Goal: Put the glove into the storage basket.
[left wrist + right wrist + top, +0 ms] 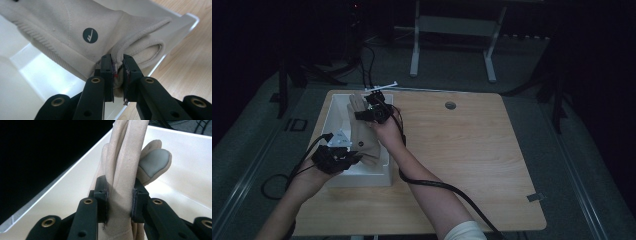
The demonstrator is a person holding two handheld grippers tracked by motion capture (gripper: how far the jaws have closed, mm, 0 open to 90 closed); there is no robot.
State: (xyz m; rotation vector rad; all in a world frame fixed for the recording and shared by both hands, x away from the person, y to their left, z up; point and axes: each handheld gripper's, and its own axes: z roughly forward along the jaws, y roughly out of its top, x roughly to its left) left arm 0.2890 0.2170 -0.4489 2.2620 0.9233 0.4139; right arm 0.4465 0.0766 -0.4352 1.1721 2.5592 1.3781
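A beige glove (362,134) is stretched above a white tray (362,177) at the table's left side. My left gripper (353,159) is shut on the glove's cuff edge (120,72); a round dark logo (90,35) shows on the fabric (62,30) just beyond. My right gripper (363,114) is shut on the glove's fingers (119,195) at the far end. One fingertip has a grey pad (155,162). The right gripper view shows the white tray's wall (75,180) behind the glove.
The wooden table (472,150) stretches to the right of the tray, with a round cable hole (450,105) near its far edge. Black cables (447,190) trail from both grippers. A white desk frame (452,40) stands on the floor beyond.
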